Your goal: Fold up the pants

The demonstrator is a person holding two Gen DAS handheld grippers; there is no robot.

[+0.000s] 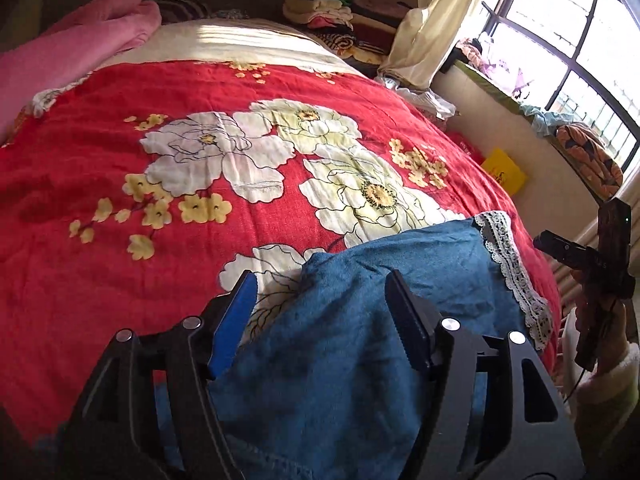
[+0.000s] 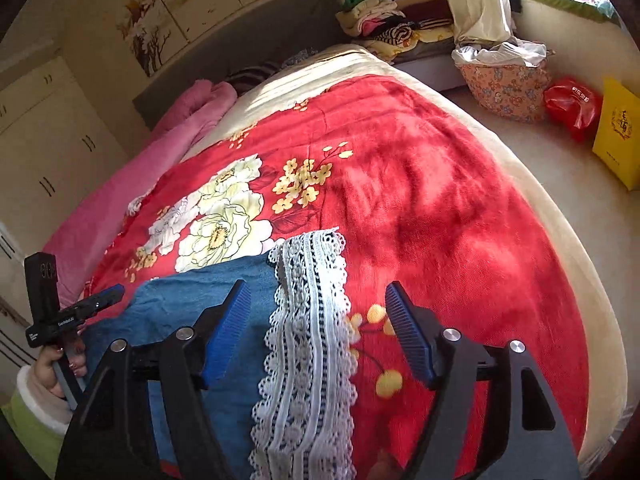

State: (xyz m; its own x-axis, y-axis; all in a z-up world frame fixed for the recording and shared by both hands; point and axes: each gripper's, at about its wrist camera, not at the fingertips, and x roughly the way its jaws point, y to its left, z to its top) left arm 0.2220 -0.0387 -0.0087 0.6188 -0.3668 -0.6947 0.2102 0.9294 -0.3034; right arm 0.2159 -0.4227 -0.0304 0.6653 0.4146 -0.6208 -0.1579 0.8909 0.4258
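Note:
Blue denim pants [image 1: 340,340] with a white lace hem [image 1: 512,268] lie on the red flowered blanket [image 1: 120,184] at the near edge of the bed. My left gripper [image 1: 320,280] hovers over the denim with its jaws wide apart; the cloth rises between them, but the pads do not press on it. In the right wrist view my right gripper [image 2: 316,286] is open above the lace hem [image 2: 308,320] and the denim [image 2: 192,300]. Nothing is gripped. Each view shows the other gripper at its edge, held by a hand: the right gripper [image 1: 560,246] and the left gripper [image 2: 108,296].
A pink blanket [image 1: 80,48] lies along the bed's left side. Folded clothes [image 2: 384,20] are stacked beyond the bed's head. On the floor to the right stand a floral basket [image 2: 504,84], a red bag [image 2: 572,104] and a yellow bag [image 2: 620,136]. A window [image 1: 560,40] is at the right.

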